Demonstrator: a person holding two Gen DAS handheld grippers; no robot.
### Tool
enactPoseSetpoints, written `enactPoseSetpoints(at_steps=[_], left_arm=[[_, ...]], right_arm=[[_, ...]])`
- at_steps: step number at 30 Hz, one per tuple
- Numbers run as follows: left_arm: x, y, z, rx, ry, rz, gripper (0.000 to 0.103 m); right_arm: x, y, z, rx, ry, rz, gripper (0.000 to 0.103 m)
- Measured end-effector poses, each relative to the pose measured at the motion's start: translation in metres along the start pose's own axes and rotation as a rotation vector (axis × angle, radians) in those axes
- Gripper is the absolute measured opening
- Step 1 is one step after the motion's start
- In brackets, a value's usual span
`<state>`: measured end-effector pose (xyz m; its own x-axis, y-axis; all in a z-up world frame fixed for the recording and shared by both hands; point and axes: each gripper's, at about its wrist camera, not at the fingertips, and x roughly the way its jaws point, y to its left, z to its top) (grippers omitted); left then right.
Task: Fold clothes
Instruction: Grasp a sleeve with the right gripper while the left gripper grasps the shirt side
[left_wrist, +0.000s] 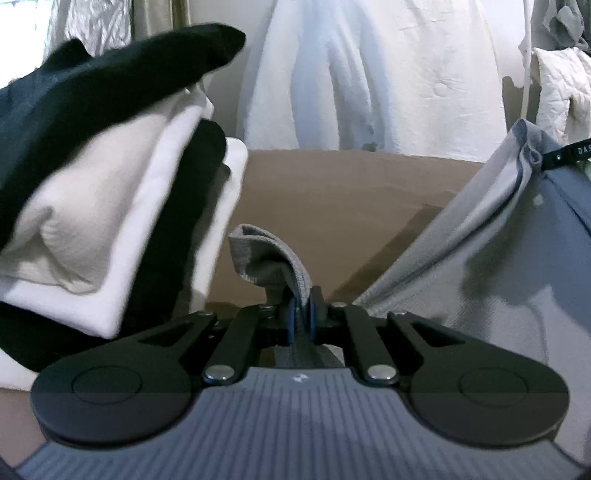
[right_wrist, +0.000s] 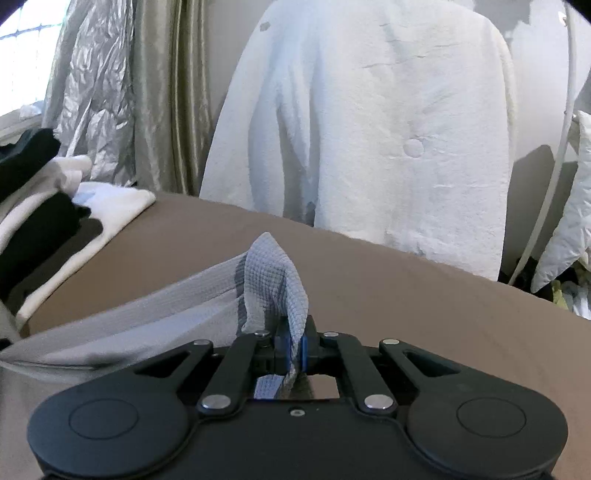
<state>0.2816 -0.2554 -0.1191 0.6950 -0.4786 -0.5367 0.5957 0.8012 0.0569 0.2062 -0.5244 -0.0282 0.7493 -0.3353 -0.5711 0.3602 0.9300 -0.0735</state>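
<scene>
A grey waffle-knit garment (left_wrist: 461, 258) stretches between both grippers above a brown bed surface (left_wrist: 332, 192). My left gripper (left_wrist: 302, 314) is shut on one corner of it, and a fold of the grey cloth sticks up past the blue pads. In the right wrist view my right gripper (right_wrist: 293, 350) is shut on another corner of the same garment (right_wrist: 273, 280), whose body trails off to the left. A stack of folded black and white clothes (left_wrist: 110, 184) lies close on the left of the left gripper; the same stack (right_wrist: 44, 206) shows at the left edge of the right wrist view.
A large white quilted coat (right_wrist: 369, 129) hangs behind the bed. Greenish curtains (right_wrist: 162, 92) and a crinkled silver cover (right_wrist: 92, 81) stand at the back left. More pale clothing (right_wrist: 569, 221) piles up at the right. The brown bed surface (right_wrist: 406, 295) spreads ahead and to the right.
</scene>
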Motion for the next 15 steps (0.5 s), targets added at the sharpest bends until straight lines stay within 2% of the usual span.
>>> enactPoseSetpoints(at_steps=[1, 2, 3, 4, 5, 7, 8, 10, 11, 12, 13, 15], left_arm=[[0.002, 0.002, -0.002, 0.007, 0.01, 0.029, 0.016], [0.006, 0.003, -0.003, 0.017, 0.035, 0.063, 0.034], [0.011, 0.002, -0.004, 0.035, 0.081, 0.099, 0.049], [0.016, 0.002, -0.004, 0.058, 0.152, 0.113, 0.062], [0.018, 0.003, -0.005, 0.075, 0.216, 0.094, 0.062], [0.005, 0.007, -0.009, 0.075, 0.193, 0.018, 0.064], [-0.001, 0.011, -0.011, 0.062, 0.18, -0.033, 0.069], [-0.01, 0.018, -0.014, 0.023, 0.172, -0.141, 0.071], [-0.012, 0.021, -0.016, -0.004, 0.18, -0.198, 0.071], [-0.014, 0.023, -0.017, -0.025, 0.188, -0.243, 0.071], [-0.015, 0.022, -0.019, -0.034, 0.19, -0.269, 0.072], [-0.012, 0.019, -0.023, -0.015, 0.197, -0.27, 0.077]], right_arm=[[0.006, -0.001, 0.0, -0.013, 0.001, -0.063, 0.015], [0.015, -0.002, 0.001, -0.031, 0.007, -0.147, 0.023], [0.022, -0.004, 0.0, -0.046, 0.025, -0.231, 0.026], [0.029, -0.008, -0.002, -0.035, 0.057, -0.249, 0.028], [0.035, -0.014, -0.003, -0.005, 0.106, -0.21, 0.027], [0.034, -0.019, -0.009, 0.044, 0.14, -0.139, 0.026], [0.032, -0.019, -0.012, 0.056, 0.143, -0.107, 0.027], [0.026, -0.015, -0.017, 0.045, 0.142, -0.021, 0.039], [0.024, -0.013, -0.019, 0.03, 0.145, 0.008, 0.051], [0.024, -0.009, -0.022, 0.006, 0.148, 0.033, 0.058], [0.024, -0.004, -0.024, -0.021, 0.153, 0.052, 0.059], [0.03, 0.005, -0.03, -0.085, 0.175, 0.076, 0.066]])
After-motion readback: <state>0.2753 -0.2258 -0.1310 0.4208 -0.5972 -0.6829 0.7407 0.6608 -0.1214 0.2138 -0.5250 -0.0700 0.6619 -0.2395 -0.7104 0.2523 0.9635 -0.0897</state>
